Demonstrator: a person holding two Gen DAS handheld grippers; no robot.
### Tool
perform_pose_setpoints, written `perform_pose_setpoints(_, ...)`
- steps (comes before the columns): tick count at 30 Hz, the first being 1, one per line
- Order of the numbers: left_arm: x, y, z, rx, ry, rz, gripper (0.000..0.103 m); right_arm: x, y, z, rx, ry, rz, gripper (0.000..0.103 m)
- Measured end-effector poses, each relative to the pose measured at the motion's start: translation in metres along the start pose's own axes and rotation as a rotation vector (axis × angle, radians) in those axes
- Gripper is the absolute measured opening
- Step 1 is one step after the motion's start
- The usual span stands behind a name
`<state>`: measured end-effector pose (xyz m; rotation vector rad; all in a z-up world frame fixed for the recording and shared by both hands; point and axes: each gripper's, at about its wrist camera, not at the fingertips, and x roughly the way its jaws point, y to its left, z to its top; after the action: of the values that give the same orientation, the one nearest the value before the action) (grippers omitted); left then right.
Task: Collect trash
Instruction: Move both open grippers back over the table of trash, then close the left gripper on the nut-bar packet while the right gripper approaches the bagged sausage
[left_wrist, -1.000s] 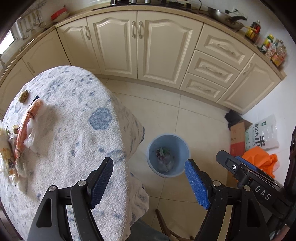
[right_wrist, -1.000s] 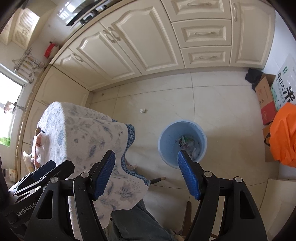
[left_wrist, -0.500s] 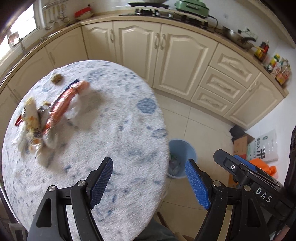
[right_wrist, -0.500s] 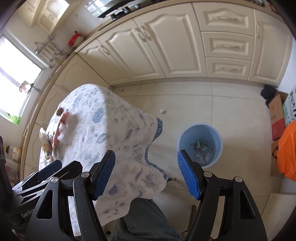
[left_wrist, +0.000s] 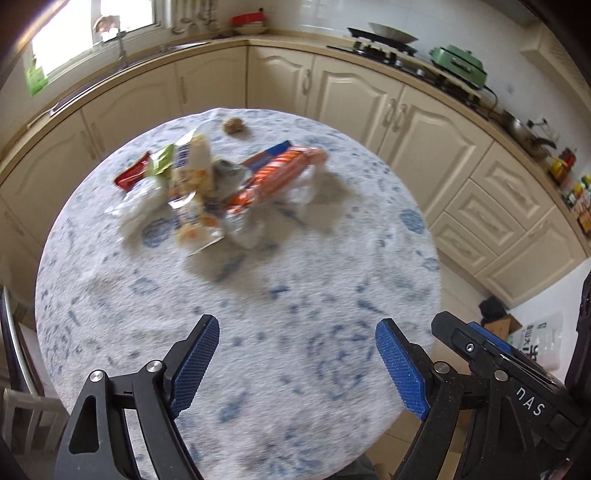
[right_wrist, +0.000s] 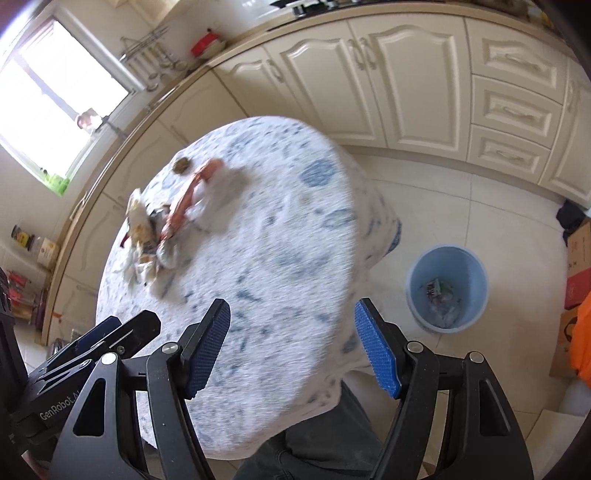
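STATE: your left gripper (left_wrist: 297, 349) and right gripper (right_wrist: 292, 343) hang spread and empty above the round table (left_wrist: 332, 369) | TARGET: wrapper pile (left_wrist: 218, 184) heaped at far side | BIN: blue bin (right_wrist: 447, 286) on floor beside table, placed for drop-off | NEXT: likely reach to pile.

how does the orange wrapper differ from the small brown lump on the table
The orange wrapper is long, bright orange with white stripes; the brown lump is small, round and dull brown. The wrapper lies against the heap of other wrappers; the lump sits apart, nearer the table's far edge. Both rest on the table, untouched, with both grippers open and empty.
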<state>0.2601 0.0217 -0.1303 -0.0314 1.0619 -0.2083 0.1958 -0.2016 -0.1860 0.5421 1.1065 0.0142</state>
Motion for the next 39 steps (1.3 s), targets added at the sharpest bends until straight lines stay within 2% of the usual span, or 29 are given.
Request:
perform_pose_setpoints(9,-0.001,0.062,0.006,-0.116,0.004,0.033,0.084,0.031,0.053,-0.003,-0.074,0.048,0.016,0.071)
perform_pose_setpoints(16,0.024,0.098,0.041,-0.203,0.023,0.056,0.084,0.049,0.071,0.017,-0.104,0.063,0.007,0.072)
perform_pose_setpoints(21,0.057,0.111,0.075,-0.268,0.051,0.026,0.084,0.066,0.076,0.04,-0.103,0.066,-0.009,0.073)
perform_pose_setpoints(24,0.081,0.115,0.092,-0.279,0.051,0.052,0.085,0.08,0.076,0.055,-0.1,0.075,-0.016,0.073)
perform_pose_setpoints(29,0.126,0.114,0.111,-0.294,0.089,0.04,0.087,0.11,0.074,0.078,-0.101,0.108,-0.038,0.074)
perform_pose_setpoints(31,0.142,0.117,0.113,-0.3,0.097,0.026,0.081,0.122,0.077,0.086,-0.112,0.125,-0.042,0.073)
perform_pose_setpoints(32,0.145,0.118,0.114,-0.3,0.076,0.018,0.081,0.126,0.078,0.089,-0.118,0.131,-0.041,0.074)
perform_pose_setpoints(33,0.145,0.12,0.115,-0.297,0.052,0.01,0.068,0.13,0.08,0.092,-0.123,0.136,-0.043,0.074)
perform_pose_setpoints(34,0.147,0.121,0.116,-0.29,0.052,-0.013,0.051,0.134,0.082,0.094,-0.127,0.14,-0.042,0.074)
perform_pose_setpoints(36,0.15,0.121,0.118,-0.274,0.056,-0.014,0.035,0.141,0.087,0.099,-0.134,0.148,-0.038,0.073)
perform_pose_setpoints(39,0.152,0.122,0.117,-0.247,0.055,-0.022,0.032,0.149,0.096,0.104,-0.135,0.148,-0.035,0.074)
